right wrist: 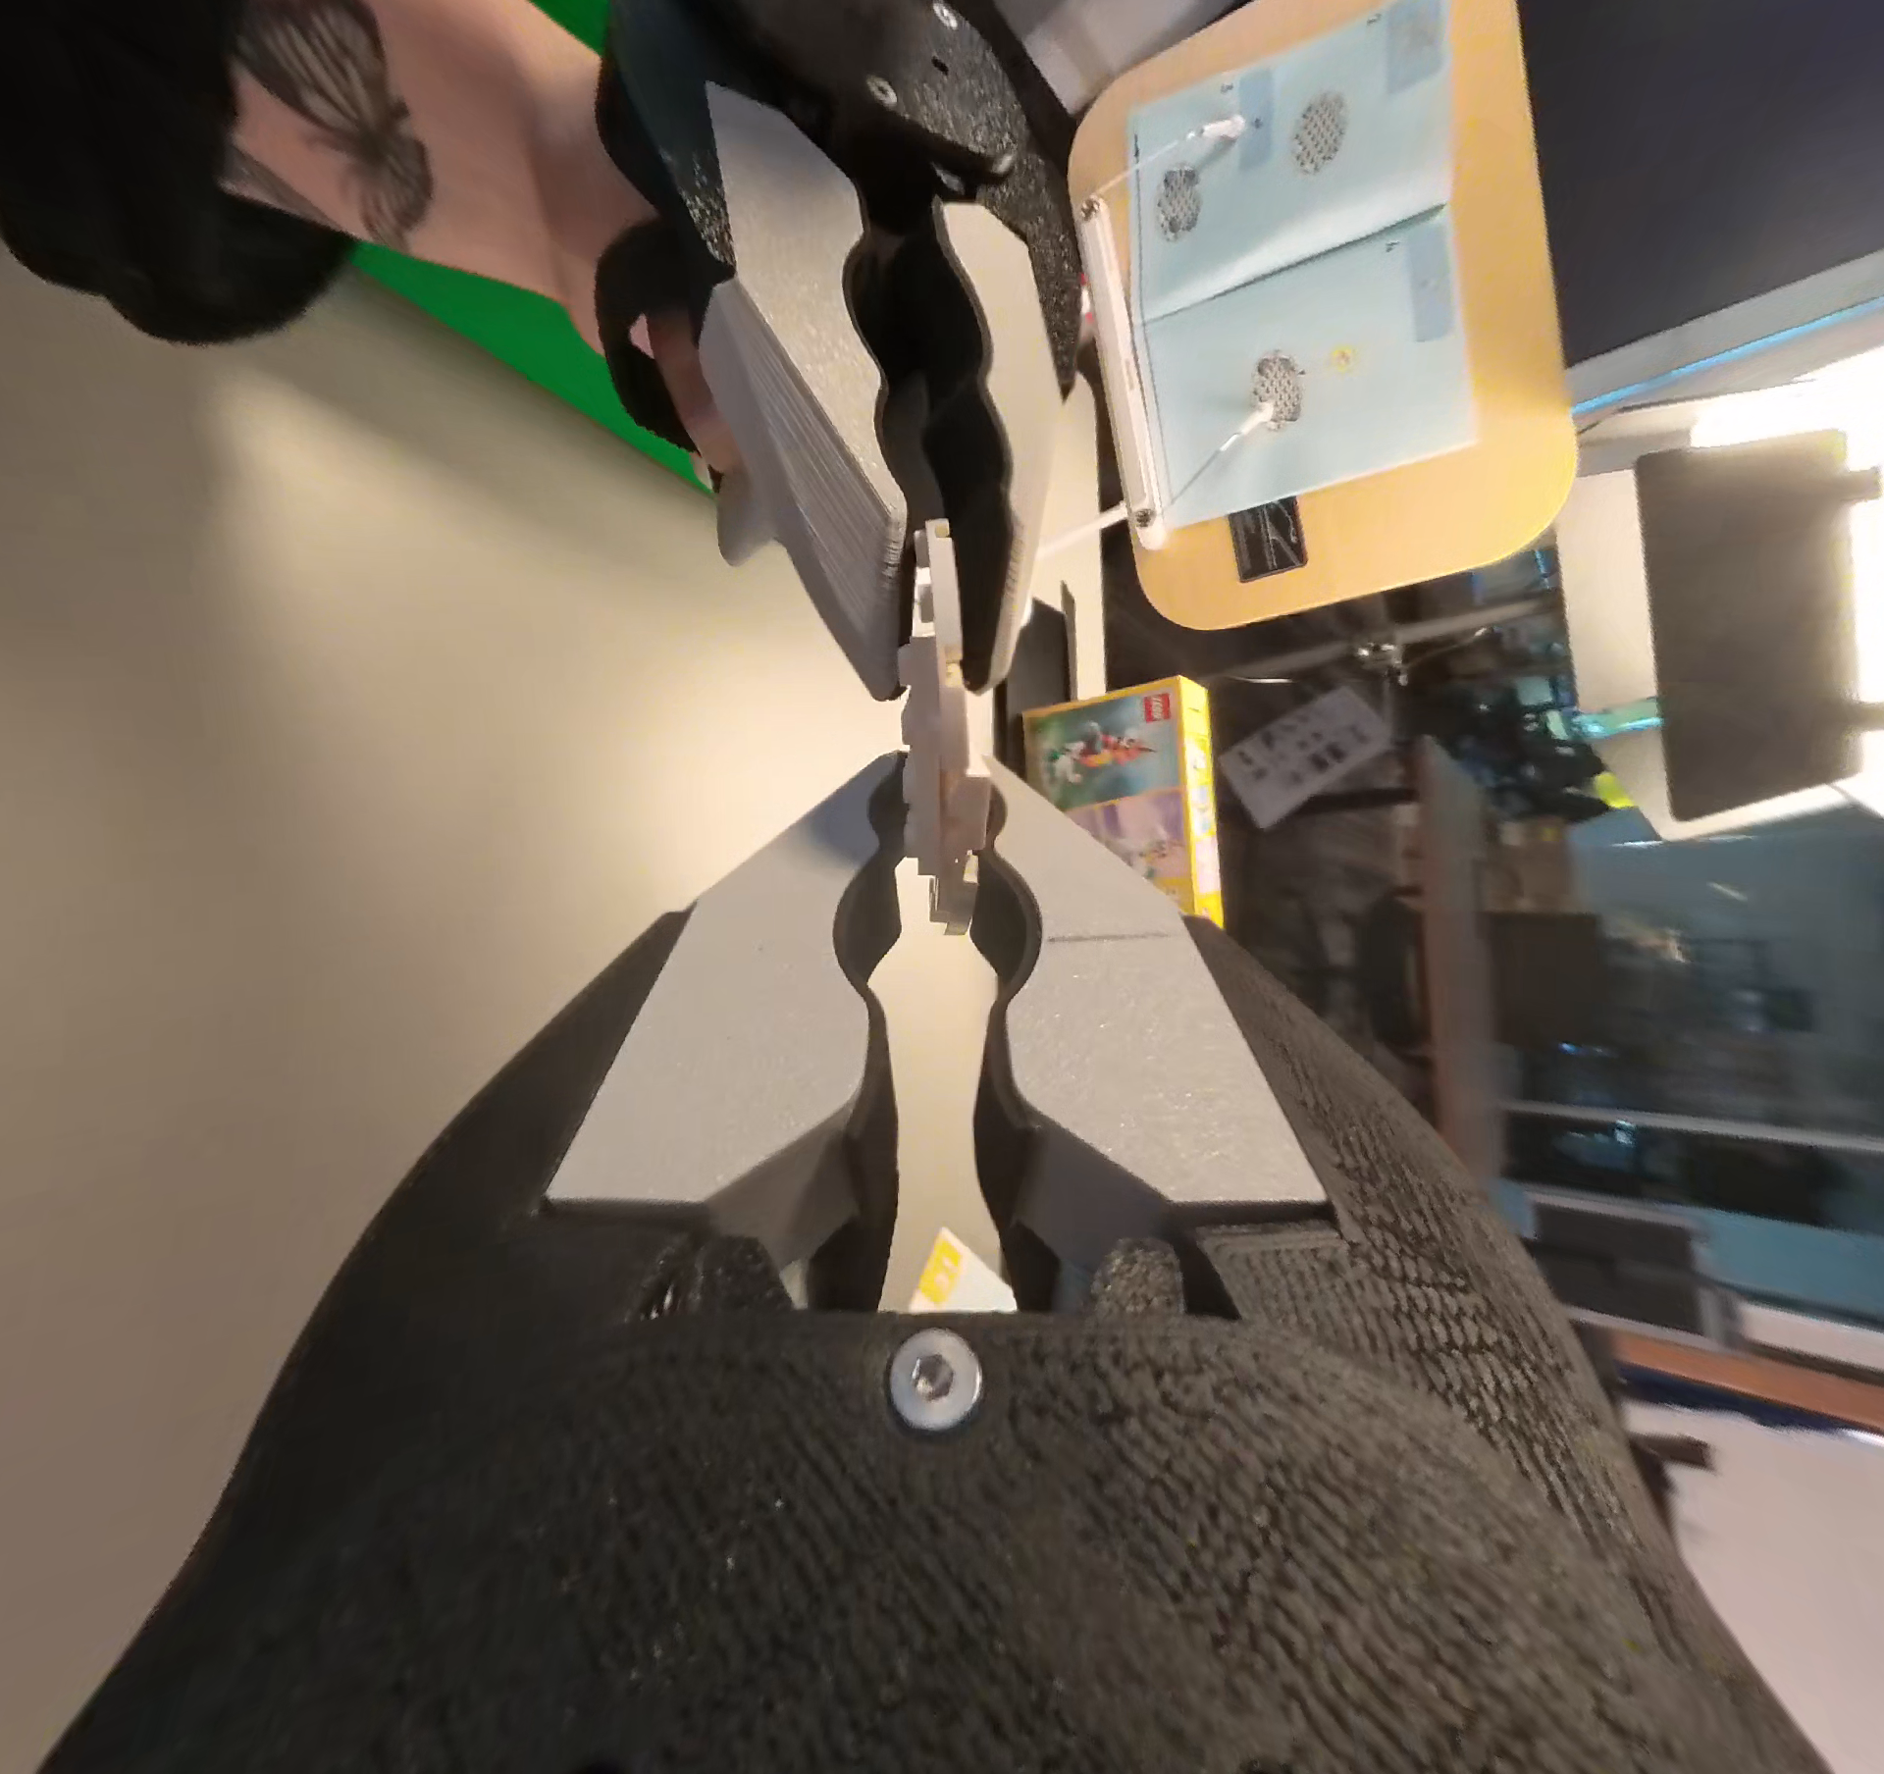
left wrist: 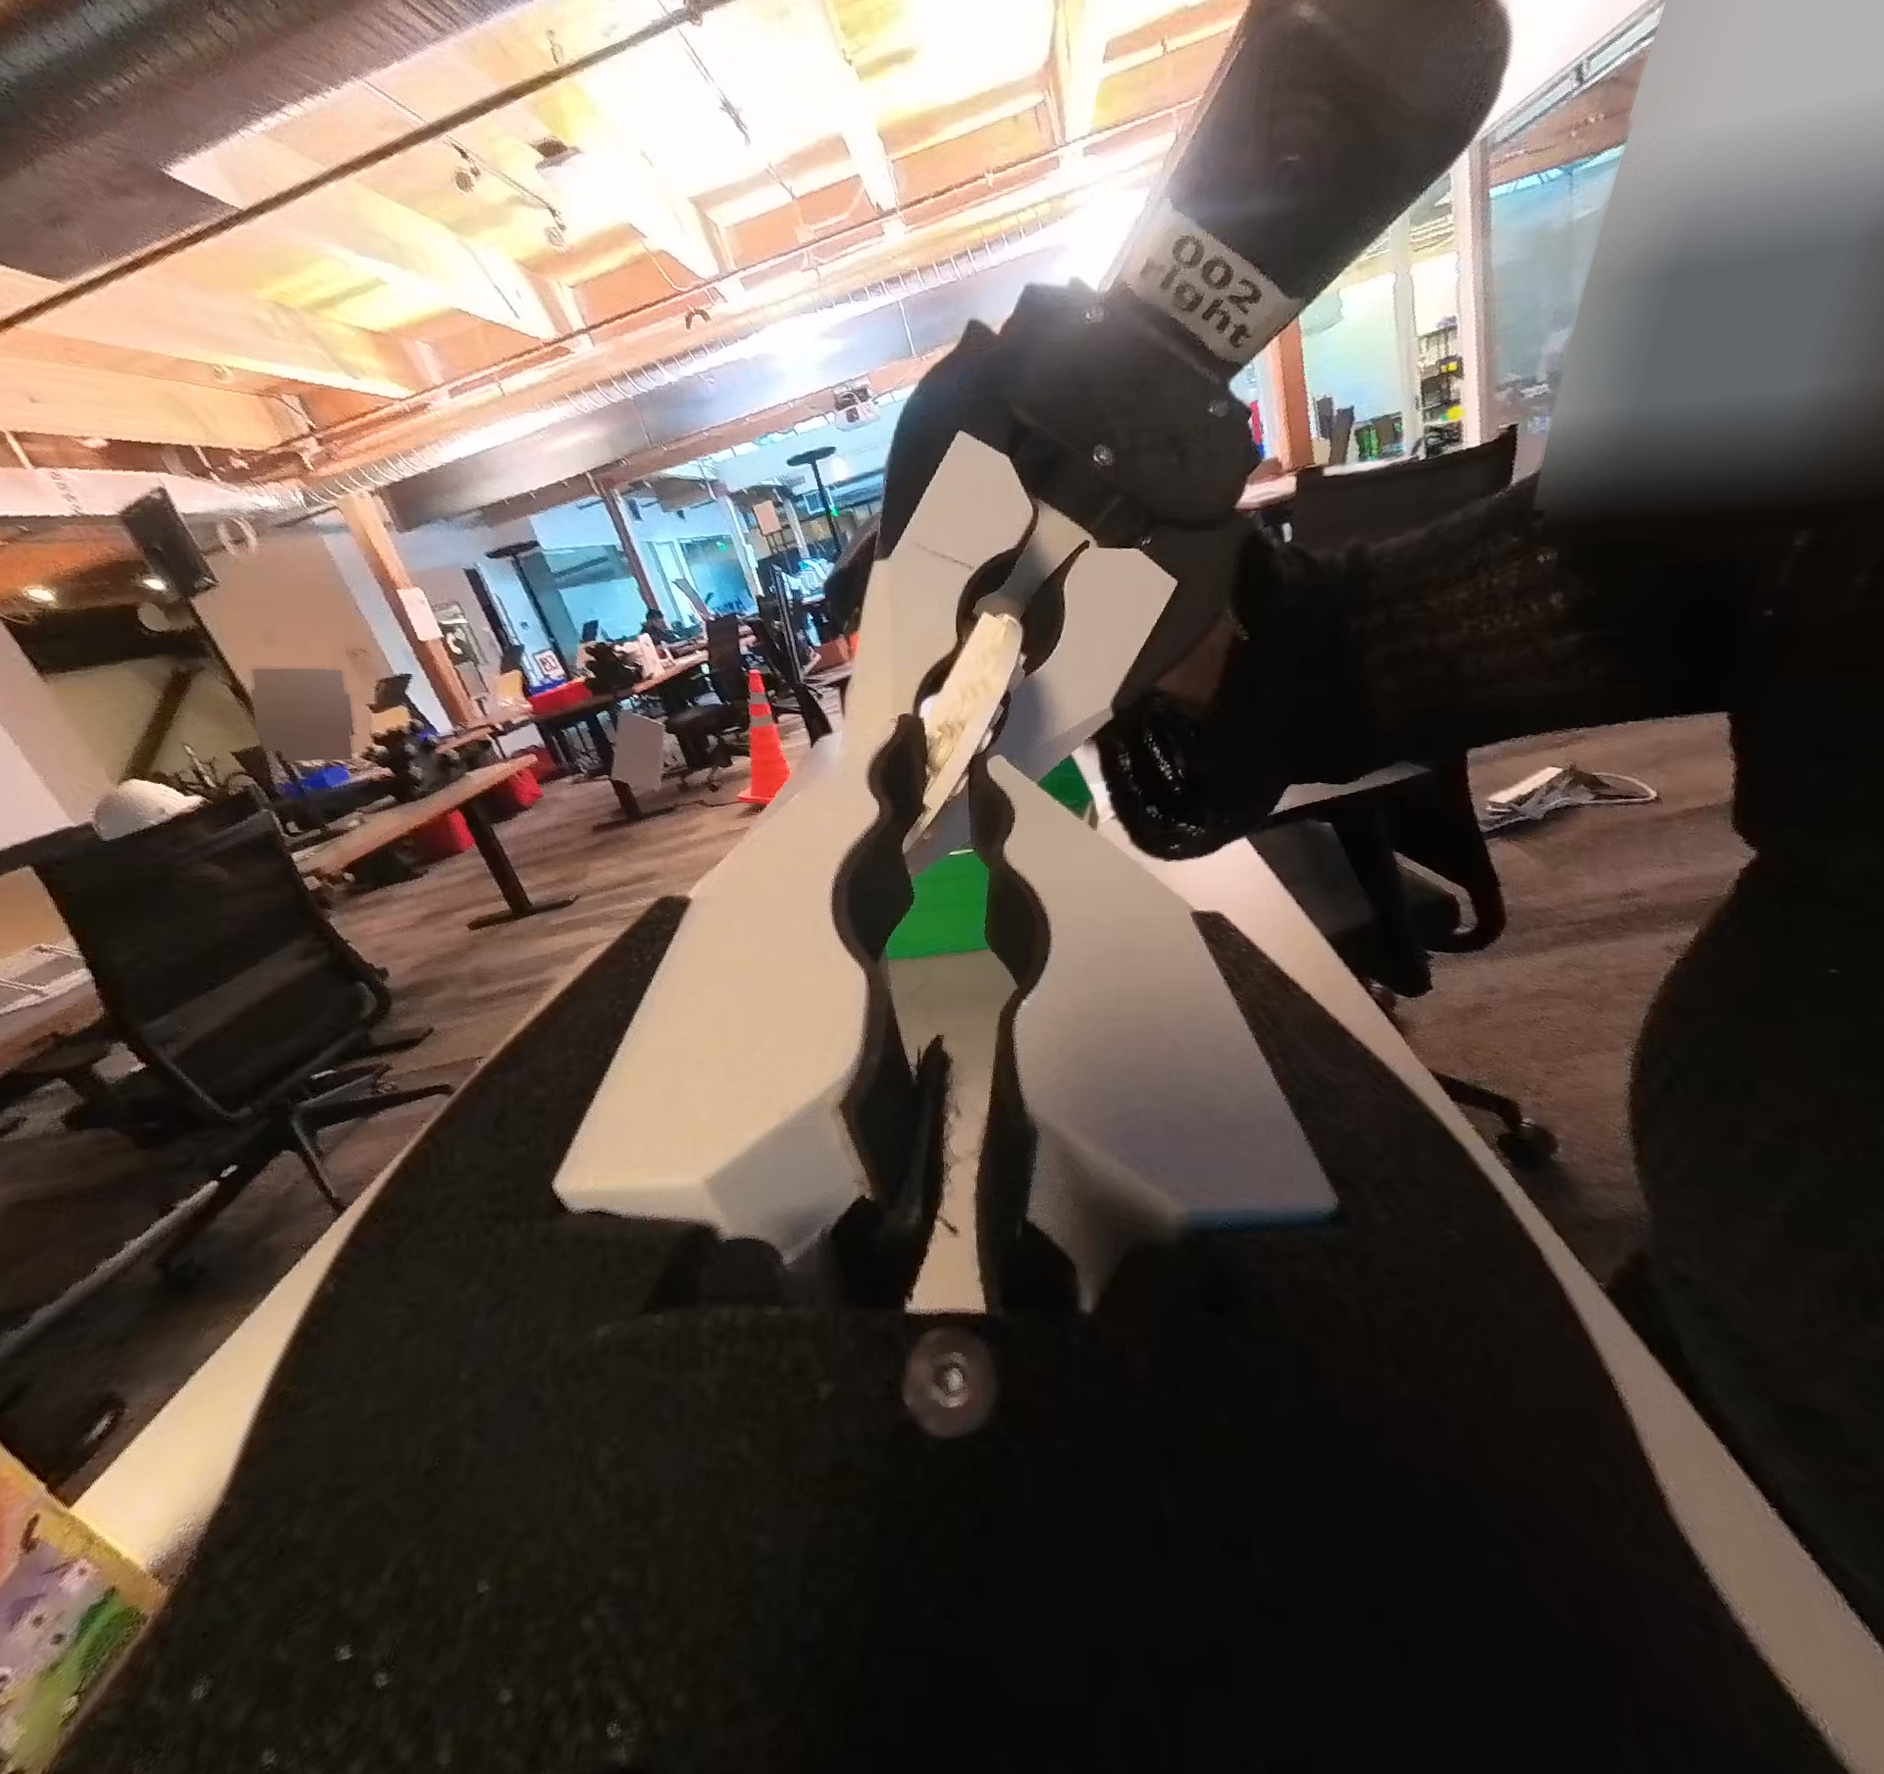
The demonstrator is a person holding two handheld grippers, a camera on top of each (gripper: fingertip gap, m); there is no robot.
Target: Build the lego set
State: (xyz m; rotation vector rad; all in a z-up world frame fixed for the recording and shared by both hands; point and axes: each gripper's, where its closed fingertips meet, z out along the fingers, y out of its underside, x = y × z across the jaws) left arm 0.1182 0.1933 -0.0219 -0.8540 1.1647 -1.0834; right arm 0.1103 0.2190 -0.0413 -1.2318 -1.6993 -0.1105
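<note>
While the left gripper and the right gripper meet tip to tip in the left wrist view, both pinch 1 pale lego piece held above the white table. In the right wrist view, both sets of tongs clamp that stepped grey assembly. This looks like pressing parts together; the next move calls for a steady, aligned squeeze.
</note>
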